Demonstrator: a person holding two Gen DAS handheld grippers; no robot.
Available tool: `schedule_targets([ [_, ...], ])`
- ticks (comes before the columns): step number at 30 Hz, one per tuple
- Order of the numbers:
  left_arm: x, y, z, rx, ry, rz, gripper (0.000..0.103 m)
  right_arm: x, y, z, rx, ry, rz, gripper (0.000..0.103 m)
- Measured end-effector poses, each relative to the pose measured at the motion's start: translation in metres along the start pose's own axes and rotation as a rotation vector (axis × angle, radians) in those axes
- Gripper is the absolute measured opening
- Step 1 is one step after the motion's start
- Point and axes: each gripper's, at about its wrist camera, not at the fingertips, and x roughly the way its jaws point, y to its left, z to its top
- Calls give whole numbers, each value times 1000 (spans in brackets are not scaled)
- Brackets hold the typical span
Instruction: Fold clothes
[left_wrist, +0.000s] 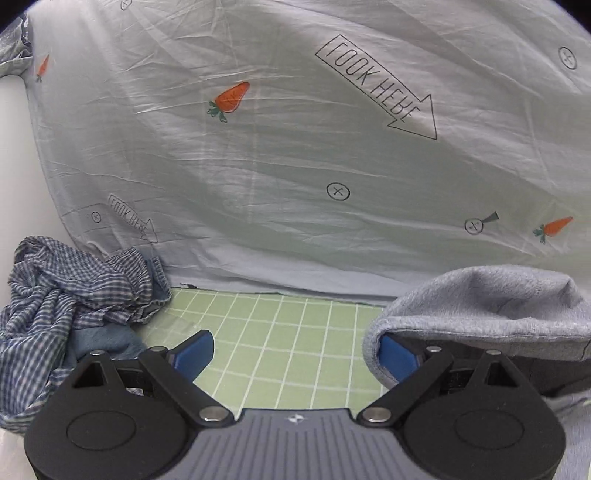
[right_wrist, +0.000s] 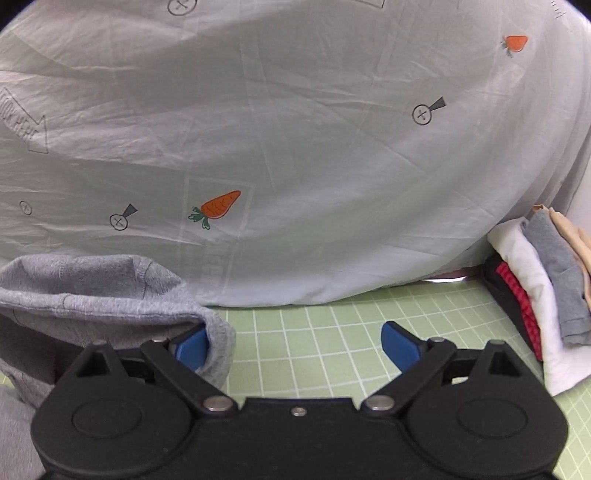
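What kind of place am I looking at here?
Probably a tabletop set up for folding laundry: a green grid mat, a crumpled checked garment waiting, a stack of folded clothes, and a carrot-print sheet hung as backdrop.

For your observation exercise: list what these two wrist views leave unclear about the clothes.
- Grey garment: left wrist view, its type; bunched, cut off at the edge.
- Checked cloth: left wrist view, crumpled, type unclear.
- Folded stack: right wrist view, cut off at the edge.

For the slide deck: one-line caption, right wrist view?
Open right gripper over green grid mat, grey garment draped on one finger, folded stack right.
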Motion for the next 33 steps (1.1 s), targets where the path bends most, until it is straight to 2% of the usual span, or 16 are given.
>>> schedule_targets([
  [2, -10, 6, -19, -7, 45, 1, 96, -15, -2, -15, -3, 18, 9, 97],
  [5, -14, 11, -48, -25, 158, 0, 95, -33, -5, -39, -1, 57, 20, 97],
  [10, -16, 9, -96, -53, 358, -4, 95, -41, 0, -60, 1, 117, 59, 97],
  [13, -28, 8, -108, -47, 371, -37, 95, -46, 2, -72, 2, 151, 84, 97],
  [16, -40, 7, -107, -42, 333, -74, 95, -51, 5, -84, 2, 185, 109, 97],
  [21, -28, 8, -103, -56, 338, -52, 95, -59, 10, -104, 3, 242, 150, 98],
  [25, -1, 14, -112, -73, 421, -6, 95, -41, 10, -104, 5, 270, 144, 100],
  [28, -2, 24, -108, -120, 405, -28, 95, -26, 15, -112, -29, 322, 118, 99],
  [33, -21, 32, -112, -124, 390, -56, 95, -49, 6, -110, 26, 277, 144, 100],
])
